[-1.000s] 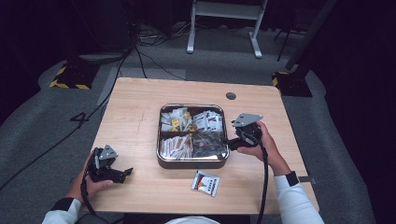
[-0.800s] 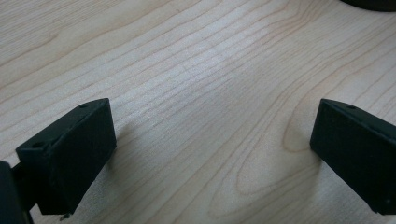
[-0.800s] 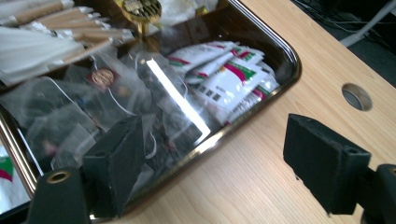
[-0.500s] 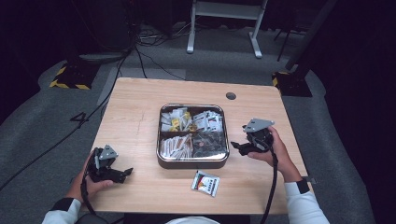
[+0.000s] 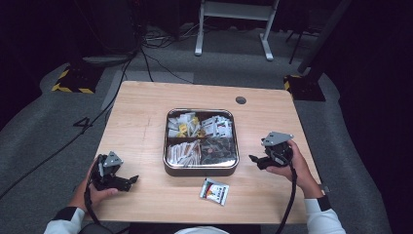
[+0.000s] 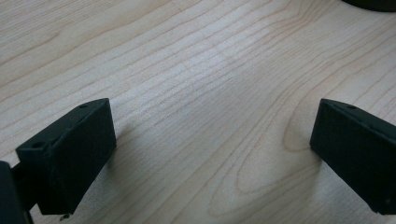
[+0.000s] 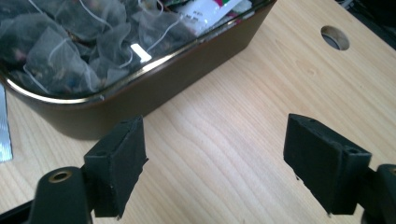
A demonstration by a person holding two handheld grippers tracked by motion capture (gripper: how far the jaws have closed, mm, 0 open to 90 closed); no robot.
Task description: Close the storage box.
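Right gripper [image 7: 215,163] agape beside tray [image 7: 187,70] wall

Grey carpet floor [image 5: 58,122], black cables [image 5: 146,53], white stand [image 5: 234,19], dim.

One table [image 5: 146,112], one four-compartment tray [image 5: 166,146], one loose packet [image 5: 214,190], two grippers: left [image 5: 131,180], right [image 5: 253,158].

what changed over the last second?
The right tool pulled back from the tin, where it sat at the right rim a second ago, toward the table's right edge and a little toward the person. Its jaws stand open with nothing between them. The left tool, the loose packet in front of the tin, and the tin with its contents stayed where they were.
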